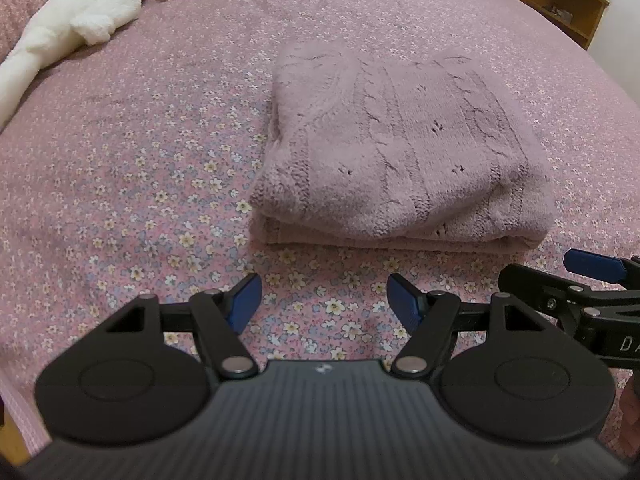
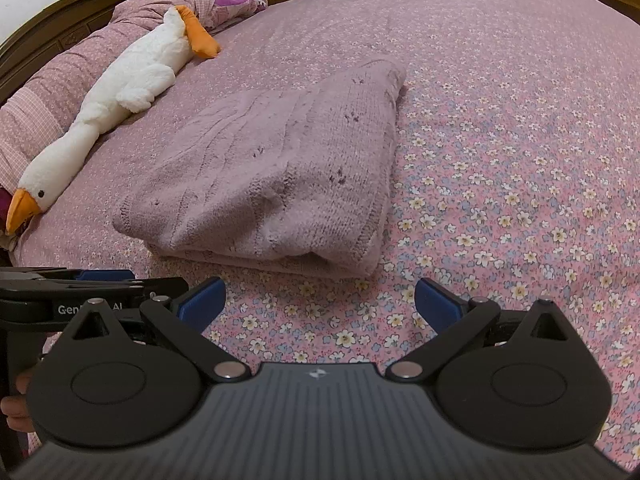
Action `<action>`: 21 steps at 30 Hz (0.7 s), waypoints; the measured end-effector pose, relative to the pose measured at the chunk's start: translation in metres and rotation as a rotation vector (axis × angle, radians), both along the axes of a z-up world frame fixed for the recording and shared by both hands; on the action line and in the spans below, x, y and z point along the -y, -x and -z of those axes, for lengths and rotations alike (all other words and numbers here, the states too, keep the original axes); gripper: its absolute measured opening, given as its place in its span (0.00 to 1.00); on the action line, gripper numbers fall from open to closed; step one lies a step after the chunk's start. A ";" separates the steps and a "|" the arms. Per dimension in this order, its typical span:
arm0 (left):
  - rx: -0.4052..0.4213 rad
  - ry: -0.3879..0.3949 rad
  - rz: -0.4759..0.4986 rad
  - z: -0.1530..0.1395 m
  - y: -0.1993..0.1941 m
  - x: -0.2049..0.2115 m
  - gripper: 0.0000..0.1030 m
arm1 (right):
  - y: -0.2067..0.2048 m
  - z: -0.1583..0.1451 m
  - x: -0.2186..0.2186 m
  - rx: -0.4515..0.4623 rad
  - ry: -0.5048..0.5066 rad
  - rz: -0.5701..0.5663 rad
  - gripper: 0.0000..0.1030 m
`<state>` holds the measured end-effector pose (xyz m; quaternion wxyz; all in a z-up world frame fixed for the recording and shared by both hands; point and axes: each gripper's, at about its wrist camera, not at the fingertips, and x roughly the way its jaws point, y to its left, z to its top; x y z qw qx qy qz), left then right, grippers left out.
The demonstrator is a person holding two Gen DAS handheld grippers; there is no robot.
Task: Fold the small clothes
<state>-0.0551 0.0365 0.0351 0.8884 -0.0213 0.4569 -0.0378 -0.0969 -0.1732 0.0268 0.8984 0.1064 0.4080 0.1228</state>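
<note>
- One garment is in view — a mauve cable-knit sweater (image 1: 400, 152), lying on the floral bedsheet (image 1: 140, 168) as a compact, layered rectangle; it sits right of centre in the left wrist view and centre-left in the right wrist view.
- Both tools hold nothing: the left gripper (image 1: 324, 300) has its jaws wide apart over bare sheet at the bottom of its frame, and the right gripper (image 2: 320, 304) likewise has its jaws spread, just short of the sweater's near folded edge.
- The two grippers sit side by side, each showing at the lower corner of the other's view.
- Judging by the stacked layers along the near edge, the folding of this piece looks essentially done — the edges are roughly aligned, with only a slightly puffy corner at the lower right of the bundle.
- What is left seems small: perhaps a tidying press, or moving on, though no other unfolded clothes show in either view.
- A white plush goose (image 2: 120, 92) lies at the upper left, well apart from the sweater.
</note>
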 end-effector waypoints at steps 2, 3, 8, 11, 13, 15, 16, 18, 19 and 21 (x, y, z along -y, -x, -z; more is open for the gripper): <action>0.000 0.000 0.000 0.000 -0.001 0.000 0.69 | 0.000 0.000 0.000 0.001 0.000 0.001 1.00; -0.001 -0.001 0.000 0.000 0.000 0.000 0.69 | 0.000 0.000 0.000 0.001 -0.001 0.001 1.00; 0.002 0.001 0.000 -0.001 0.000 0.000 0.69 | -0.001 -0.001 0.000 0.000 -0.001 0.001 1.00; 0.000 0.001 -0.002 -0.002 -0.001 0.000 0.69 | 0.000 -0.002 -0.002 0.000 0.003 -0.003 1.00; -0.005 0.003 -0.003 -0.001 -0.001 -0.001 0.69 | 0.000 -0.003 -0.002 0.004 0.004 -0.006 1.00; -0.006 0.002 -0.001 -0.001 -0.002 0.000 0.69 | 0.000 -0.003 -0.002 0.007 0.002 -0.006 1.00; -0.005 0.000 0.001 -0.002 -0.002 -0.001 0.69 | 0.001 -0.004 -0.001 0.007 0.001 -0.006 1.00; -0.002 -0.002 0.003 -0.003 -0.002 -0.001 0.69 | 0.000 -0.003 0.000 0.006 -0.001 -0.003 1.00; -0.002 -0.002 0.003 -0.003 -0.002 0.000 0.69 | 0.000 -0.003 0.001 0.004 -0.003 -0.002 1.00; -0.004 0.000 0.004 -0.002 -0.002 0.000 0.69 | 0.001 -0.003 0.001 0.004 -0.005 -0.002 1.00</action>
